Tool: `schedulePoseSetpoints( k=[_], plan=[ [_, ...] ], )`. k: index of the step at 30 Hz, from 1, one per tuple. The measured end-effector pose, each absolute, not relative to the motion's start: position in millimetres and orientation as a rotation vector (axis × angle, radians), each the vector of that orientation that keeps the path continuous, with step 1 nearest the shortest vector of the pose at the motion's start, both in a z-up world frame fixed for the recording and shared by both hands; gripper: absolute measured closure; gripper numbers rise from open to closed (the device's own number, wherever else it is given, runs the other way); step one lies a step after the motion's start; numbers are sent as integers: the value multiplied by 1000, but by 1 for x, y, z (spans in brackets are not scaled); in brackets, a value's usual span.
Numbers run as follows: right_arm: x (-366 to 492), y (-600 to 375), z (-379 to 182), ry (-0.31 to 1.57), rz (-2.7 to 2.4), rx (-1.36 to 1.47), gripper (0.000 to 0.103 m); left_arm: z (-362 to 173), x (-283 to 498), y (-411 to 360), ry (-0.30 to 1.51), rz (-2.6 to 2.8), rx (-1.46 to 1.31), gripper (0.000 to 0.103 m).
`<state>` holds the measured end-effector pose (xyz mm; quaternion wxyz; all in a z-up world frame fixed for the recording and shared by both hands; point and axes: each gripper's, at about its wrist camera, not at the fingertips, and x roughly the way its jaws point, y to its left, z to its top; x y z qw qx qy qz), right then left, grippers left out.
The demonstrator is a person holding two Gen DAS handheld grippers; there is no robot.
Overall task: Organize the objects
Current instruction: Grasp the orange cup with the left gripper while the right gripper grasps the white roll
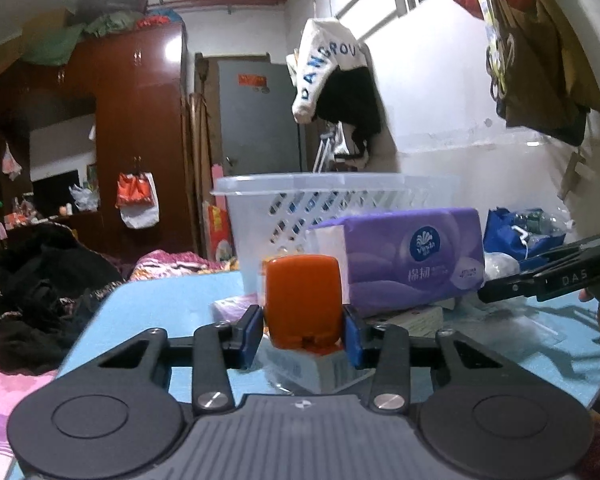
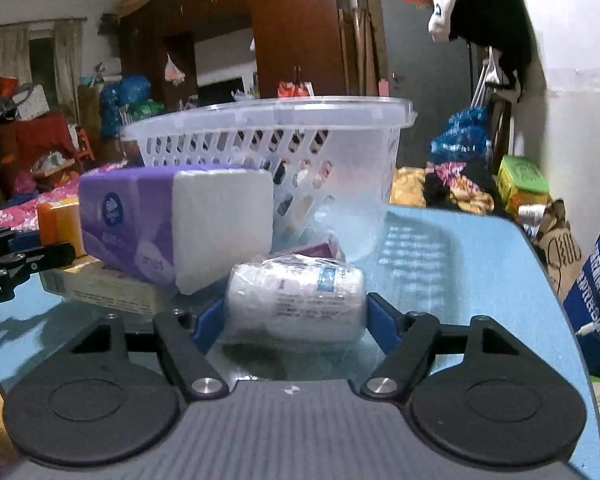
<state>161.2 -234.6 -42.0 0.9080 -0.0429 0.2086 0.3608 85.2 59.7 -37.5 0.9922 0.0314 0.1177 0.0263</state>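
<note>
Left gripper (image 1: 303, 330) is clamped on an orange case (image 1: 303, 300), its bottom hidden. Right gripper (image 2: 296, 320) hugs a wrapped white bottle (image 2: 296, 302) on the table (image 2: 472, 280); actual pad contact's hard to see. Tissue pack (image 2: 176, 224) partly blocks the basket (image 2: 284, 148).

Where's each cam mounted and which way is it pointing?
Left wrist: on left claw, looking along its fingers at the orange case it grips; right claw at right edge.
Right wrist: on right claw, facing the wrapped bottle between its fingers.
Shared: basket, purple tissue pack, blue table.
</note>
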Motion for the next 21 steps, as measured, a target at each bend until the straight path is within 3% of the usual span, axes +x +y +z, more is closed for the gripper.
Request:
schedulePoseSetpoints(
  k=[21],
  plan=[
    [153,-256,-38,284,744,39,28,-22,63,61,66,53,53,60]
  ],
)
